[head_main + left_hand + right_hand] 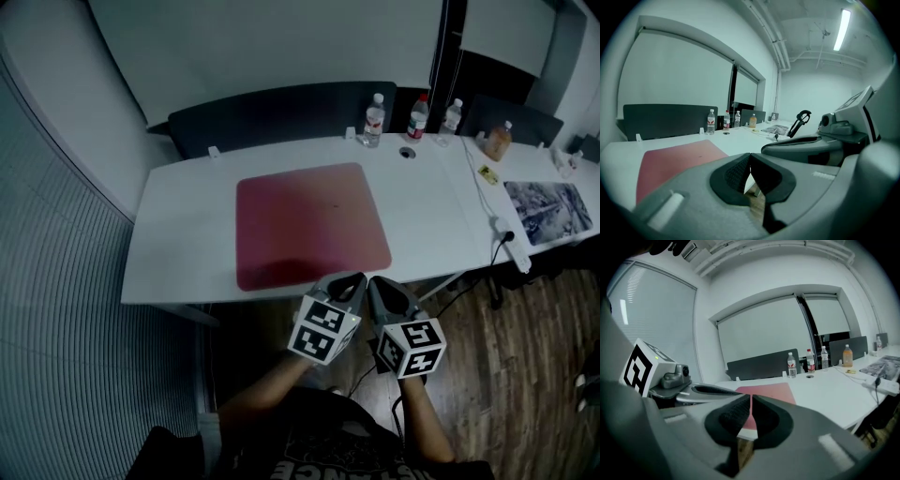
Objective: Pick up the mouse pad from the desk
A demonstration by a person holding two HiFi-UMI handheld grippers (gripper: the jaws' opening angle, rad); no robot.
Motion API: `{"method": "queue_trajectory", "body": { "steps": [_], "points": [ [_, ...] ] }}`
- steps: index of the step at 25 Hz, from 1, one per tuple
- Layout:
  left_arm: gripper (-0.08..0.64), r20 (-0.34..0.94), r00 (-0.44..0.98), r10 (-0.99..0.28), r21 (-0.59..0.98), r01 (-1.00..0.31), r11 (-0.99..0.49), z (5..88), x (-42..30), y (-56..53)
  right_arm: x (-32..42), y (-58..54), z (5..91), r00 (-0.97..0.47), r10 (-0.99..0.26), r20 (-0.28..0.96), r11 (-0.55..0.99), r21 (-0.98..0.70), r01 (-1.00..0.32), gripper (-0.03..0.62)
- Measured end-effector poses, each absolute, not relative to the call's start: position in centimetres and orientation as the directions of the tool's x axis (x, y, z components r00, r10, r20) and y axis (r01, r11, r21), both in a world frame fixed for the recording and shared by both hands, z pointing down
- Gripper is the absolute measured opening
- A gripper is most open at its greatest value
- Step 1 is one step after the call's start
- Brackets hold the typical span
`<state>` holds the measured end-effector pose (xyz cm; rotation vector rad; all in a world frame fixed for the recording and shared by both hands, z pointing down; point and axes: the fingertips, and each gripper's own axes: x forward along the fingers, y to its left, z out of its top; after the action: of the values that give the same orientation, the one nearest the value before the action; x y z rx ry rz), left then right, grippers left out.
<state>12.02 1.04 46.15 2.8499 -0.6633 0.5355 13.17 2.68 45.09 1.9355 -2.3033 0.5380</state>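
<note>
The left tool and right tool are closed, empty. The mouse pad lies on the desk just ahead.

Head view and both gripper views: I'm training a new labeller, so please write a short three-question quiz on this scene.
1. True or false: the left gripper is clamped on the flat red rectangular mouse pad.
2. How does the mouse pad lie? A) flat on the white desk; B) rolled up on it; C) hanging off its near edge.
3. In one word: are the right gripper's jaws open or shut?
Key: 1 false, its jaws are together with nothing between them; 2 A; 3 shut.
</note>
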Motion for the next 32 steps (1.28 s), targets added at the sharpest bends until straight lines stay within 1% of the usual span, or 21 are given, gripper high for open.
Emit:
{"method": "queue_trajectory", "body": {
  "steps": [5, 23, 28, 32],
  "points": [
    [0.006, 0.382, 0.82, -0.427, 0.065, -0.485, -0.872, 46.3, 10.8, -3.0, 12.7, -1.1, 45.7, -0.218, -0.928, 0.303, 0.153, -0.223, -0.963, 0.005],
    [0.006, 0.431, 0.752, -0.499, 0.093, -0.587, -0.805, 48.8, 3.3, -16.2, 8.0, -13.7, 47.3, -0.253, -0.898, 0.359, 0.207, -0.162, -0.965, 0.014],
    [0.006, 0.446, 0.723, -0.528, 0.102, -0.627, -0.773, 50.2, 0.6, -19.1, 6.8, -16.1, 48.0, -0.252, -0.889, 0.382, 0.213, -0.14, -0.967, 0.017],
    [0.006, 0.453, 0.701, -0.551, 0.12, -0.661, -0.741, 51.2, -1.1, -20.6, 7.2, -17.0, 48.5, -0.24, -0.889, 0.39, 0.206, -0.126, -0.97, 0.018]
  ]
}}
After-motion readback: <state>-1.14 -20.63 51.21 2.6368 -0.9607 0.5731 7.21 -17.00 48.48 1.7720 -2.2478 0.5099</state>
